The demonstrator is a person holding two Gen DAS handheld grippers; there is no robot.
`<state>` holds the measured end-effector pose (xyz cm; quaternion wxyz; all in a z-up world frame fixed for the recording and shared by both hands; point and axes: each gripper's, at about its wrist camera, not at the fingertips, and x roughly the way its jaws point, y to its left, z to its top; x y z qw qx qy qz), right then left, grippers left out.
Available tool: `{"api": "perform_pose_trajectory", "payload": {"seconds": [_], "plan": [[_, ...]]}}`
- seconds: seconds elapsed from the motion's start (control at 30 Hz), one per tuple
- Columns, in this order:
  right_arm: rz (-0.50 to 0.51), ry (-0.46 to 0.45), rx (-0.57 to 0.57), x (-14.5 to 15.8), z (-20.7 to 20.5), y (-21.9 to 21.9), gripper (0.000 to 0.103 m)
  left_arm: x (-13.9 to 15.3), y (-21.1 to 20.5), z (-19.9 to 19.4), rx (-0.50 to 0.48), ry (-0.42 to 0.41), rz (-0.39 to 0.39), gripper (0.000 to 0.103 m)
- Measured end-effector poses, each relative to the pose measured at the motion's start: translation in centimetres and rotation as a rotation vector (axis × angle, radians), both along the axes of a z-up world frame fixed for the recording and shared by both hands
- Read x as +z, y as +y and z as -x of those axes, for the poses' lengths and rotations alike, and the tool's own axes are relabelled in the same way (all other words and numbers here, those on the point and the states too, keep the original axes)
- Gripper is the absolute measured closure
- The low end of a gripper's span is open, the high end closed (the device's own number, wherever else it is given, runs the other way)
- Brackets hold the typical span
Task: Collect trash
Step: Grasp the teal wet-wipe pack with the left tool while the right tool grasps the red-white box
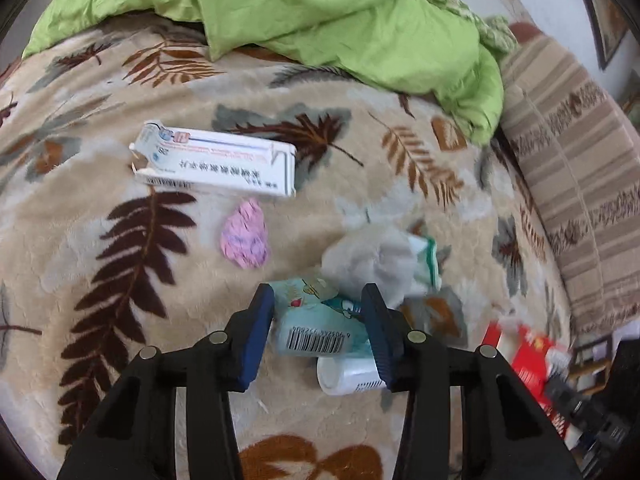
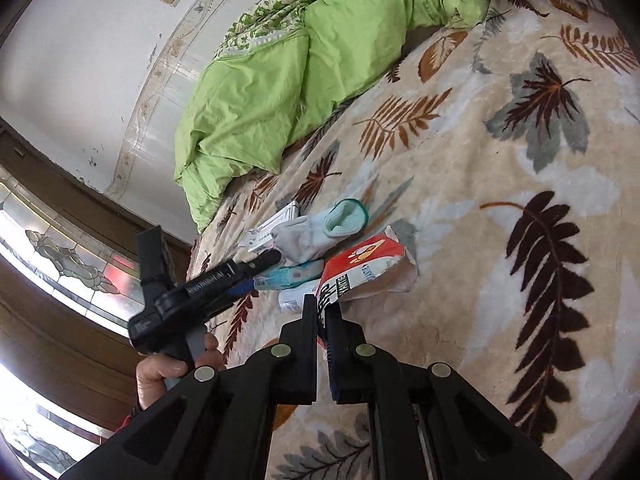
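Over a leaf-print blanket (image 1: pixel 120 240) on a bed, trash scattered across the middle. Left gripper (image 1: pixel 318 304) down low, blue fingers (image 1: pixel 256 340) spread either side of a teal tissue packet (image 1: pixel 316 320), barcode facing up; whether the pads actually press on the packet cannot be told. Just under the packet, a small white bottle (image 1: pixel 348 376) lying on its side, partly hidden by the right-hand finger. Beyond the fingertips, a grey sock (image 1: pixel 376 260) with a green-edged cuff, bunched up and touching the packet's far end. Further left, a crumpled pink paper ball (image 1: pixel 245 236), apart from the rest, and past that a long white medicine box (image 1: pixel 216 160) with one end torn open. Off at the right edge, blurred, a red packet (image 1: pixel 528 356).

From the right wrist view: right gripper (image 2: pixel 321 312) pressed nearly together, pinching the near edge of that red packet (image 2: pixel 364 268), white paw print on the red face, crumpled open top pointing away. Sock (image 2: pixel 316 232), tissue packet (image 2: pixel 288 276) and white bottle (image 2: pixel 294 300) bunched just left of it, the left gripper (image 2: pixel 268 260) reaching in among them, bare hand (image 2: pixel 168 368) on its handle. Rumpled green duvet (image 2: pixel 280 72) heaped at the far side of the bed.
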<state>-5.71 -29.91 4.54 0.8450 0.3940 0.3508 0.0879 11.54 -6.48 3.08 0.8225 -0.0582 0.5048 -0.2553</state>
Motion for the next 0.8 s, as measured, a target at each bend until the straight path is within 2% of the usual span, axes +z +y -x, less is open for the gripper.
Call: {"api": "perform_pose_trajectory", "payload": {"seconds": [0.1,0.23,0.3,0.33,0.37,0.43,0.53,0.63,0.73,0.8], "plan": [[-0.002,0.0,-0.014,-0.1,-0.1,-0.6,0.098,0.1,-0.3,2.2,-0.07,0.01,0.02,0.06],[-0.014,-0.008,-0.022,-0.1,-0.1,-1.1,0.098,-0.1,-1.5,6.7,-0.221,0.036,0.018,0.06],[-0.015,-0.013,-0.029,0.0,-0.1,-1.3,0.098,0.4,-1.7,8.4,-0.263,0.011,0.013,0.06],[-0.012,-0.015,-0.034,0.1,0.0,-1.5,0.098,1.0,-1.6,8.8,-0.265,-0.017,0.004,0.056],[-0.009,-0.016,-0.04,0.1,0.1,-1.6,0.098,1.7,-1.5,8.9,-0.258,-0.043,-0.004,0.053],[-0.004,-0.019,-0.049,0.2,0.2,-1.9,0.098,2.7,-1.3,8.5,-0.24,-0.077,-0.008,0.036],[-0.003,-0.021,-0.06,0.3,0.2,-2.2,0.098,3.0,-1.9,6.8,-0.221,-0.085,-0.025,0.032],[-0.006,-0.02,-0.063,0.3,0.1,-2.2,0.098,1.5,-3.0,5.5,-0.242,-0.042,-0.062,0.032],[-0.002,-0.021,-0.06,0.4,0.3,-2.2,0.098,-0.1,-4.3,4.7,-0.256,-0.032,-0.127,0.032],[0.009,-0.022,-0.056,0.4,0.4,-2.2,0.098,-0.8,-4.7,4.3,-0.259,-0.034,-0.142,0.031]]}}
